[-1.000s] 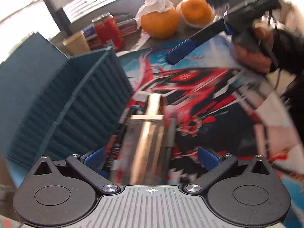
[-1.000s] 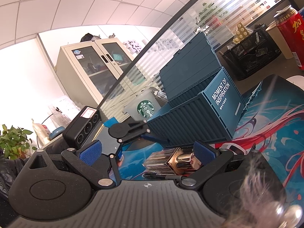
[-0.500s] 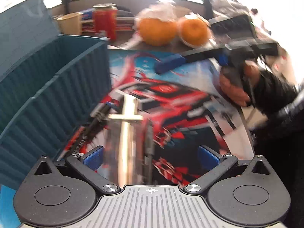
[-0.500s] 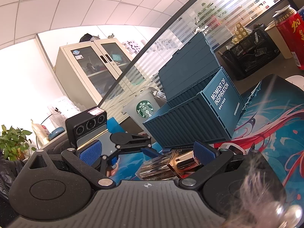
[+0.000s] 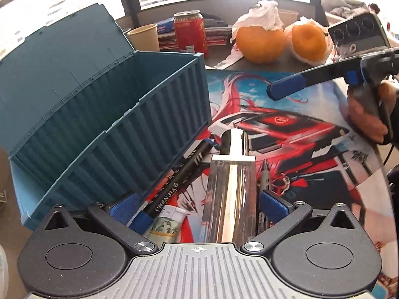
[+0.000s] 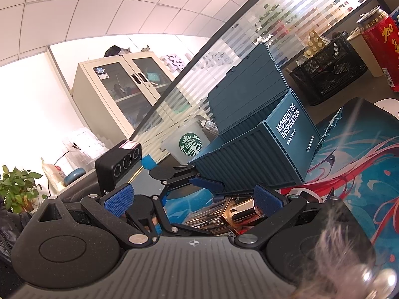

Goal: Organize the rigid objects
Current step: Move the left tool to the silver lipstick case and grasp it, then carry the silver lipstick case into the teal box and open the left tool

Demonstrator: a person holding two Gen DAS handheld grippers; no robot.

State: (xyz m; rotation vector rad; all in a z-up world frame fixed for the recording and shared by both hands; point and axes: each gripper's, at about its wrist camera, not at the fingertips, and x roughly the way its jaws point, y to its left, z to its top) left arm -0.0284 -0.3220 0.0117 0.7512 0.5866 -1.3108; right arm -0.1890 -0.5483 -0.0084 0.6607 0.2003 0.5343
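Note:
A gold and clear perfume bottle (image 5: 232,186) lies on the printed mat (image 5: 311,134), between the open pads of my left gripper (image 5: 198,205). A black marker (image 5: 179,177), a small white tube (image 5: 167,223) and a thin pen (image 5: 265,174) lie beside it. The open teal container box (image 5: 139,114) stands just left, lid up. My right gripper (image 6: 193,198) is open and empty, held above the mat; it shows at the right in the left wrist view (image 5: 286,88). The perfume bottle (image 6: 239,211) and the box (image 6: 269,149) also show in the right wrist view.
Two oranges (image 5: 261,42), a red can (image 5: 190,33) and a paper cup (image 5: 146,37) stand at the back of the desk. A Starbucks cup (image 6: 188,142) and a black mesh basket (image 6: 329,72) stand behind the box.
My left gripper has swung around the perfume bottle, so the box's open inside now shows. The bottle stays between its open pads. My right gripper has barely moved.

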